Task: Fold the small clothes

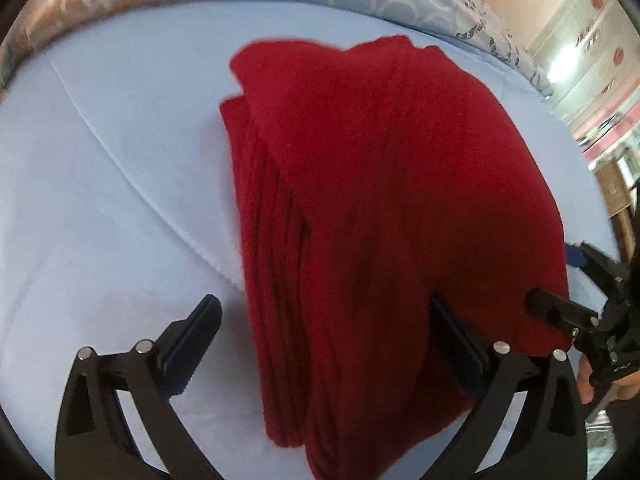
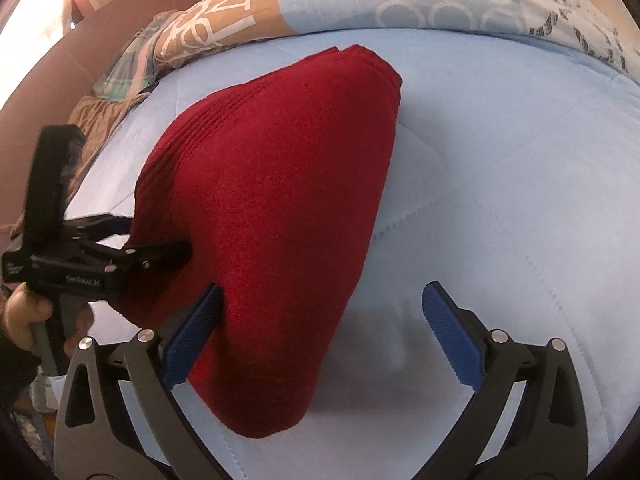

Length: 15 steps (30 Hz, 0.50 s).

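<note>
A dark red knitted garment (image 1: 380, 200) lies folded in a thick stack on the light blue bed sheet (image 1: 120, 200). My left gripper (image 1: 323, 300) stands wide open over its near end. The left finger is over bare sheet and the right finger rests on the cloth. In the right wrist view the same garment (image 2: 280, 208) runs away from me. My right gripper (image 2: 323, 288) is wide open astride its near right corner, with the left pad against the cloth and the right pad over the sheet. Each view also shows the other gripper at the garment's near edge: the right gripper (image 1: 556, 276) and the left gripper (image 2: 154, 234).
A patterned quilt (image 2: 360, 4) in blue, tan and white lies bunched along the far side of the bed. A brown headboard (image 2: 48, 92) rises at the left. A person's hand (image 2: 24, 312) holds the left gripper's handle. Furniture and a striped wall (image 1: 600, 92) stand at the right.
</note>
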Available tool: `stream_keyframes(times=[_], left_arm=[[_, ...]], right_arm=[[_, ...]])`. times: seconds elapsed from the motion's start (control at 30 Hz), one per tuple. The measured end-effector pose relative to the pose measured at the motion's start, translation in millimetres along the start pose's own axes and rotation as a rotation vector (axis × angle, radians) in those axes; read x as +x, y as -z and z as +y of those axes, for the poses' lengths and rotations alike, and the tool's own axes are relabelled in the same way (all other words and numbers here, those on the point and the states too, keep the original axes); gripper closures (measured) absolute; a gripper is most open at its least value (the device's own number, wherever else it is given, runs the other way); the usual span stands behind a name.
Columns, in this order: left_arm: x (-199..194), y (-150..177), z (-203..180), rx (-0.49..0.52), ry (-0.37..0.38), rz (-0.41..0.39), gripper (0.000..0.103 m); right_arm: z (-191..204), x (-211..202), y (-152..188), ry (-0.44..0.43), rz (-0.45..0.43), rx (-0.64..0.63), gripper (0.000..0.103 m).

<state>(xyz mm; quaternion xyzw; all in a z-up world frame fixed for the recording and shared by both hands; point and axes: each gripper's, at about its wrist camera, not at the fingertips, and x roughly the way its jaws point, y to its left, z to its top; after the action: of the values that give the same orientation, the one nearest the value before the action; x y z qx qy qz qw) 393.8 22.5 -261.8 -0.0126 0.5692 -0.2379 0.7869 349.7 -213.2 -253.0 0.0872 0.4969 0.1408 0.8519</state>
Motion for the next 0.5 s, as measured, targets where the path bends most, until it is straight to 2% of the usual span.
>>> stream_keyframes(times=[0.07,0.4,0.47,0.5], left_arm=[[1.8,-0.3,2.0,-0.002,0.02,0.002,0.001],[6.4,1.6,-6.2,0.088,-0.029,0.0,0.001],[5.9,3.9,-7.7,0.098,-0.043,-0.006,0.001],[6.3,3.8,-9.0,0.099,-0.044,-0.01,0.003]], right_arm=[[-2.5,1.9,0.2,-0.01,0.002,0.007,0.004],[-15.4,27.1,0.7,-0.096,0.031,0.076,0.003],[-12.2,27.0,-0.5,-0.097,0.025,0.052,0.008],[-10.0,27.1,-1.2,-0.107,0.029,0.041,0.017]])
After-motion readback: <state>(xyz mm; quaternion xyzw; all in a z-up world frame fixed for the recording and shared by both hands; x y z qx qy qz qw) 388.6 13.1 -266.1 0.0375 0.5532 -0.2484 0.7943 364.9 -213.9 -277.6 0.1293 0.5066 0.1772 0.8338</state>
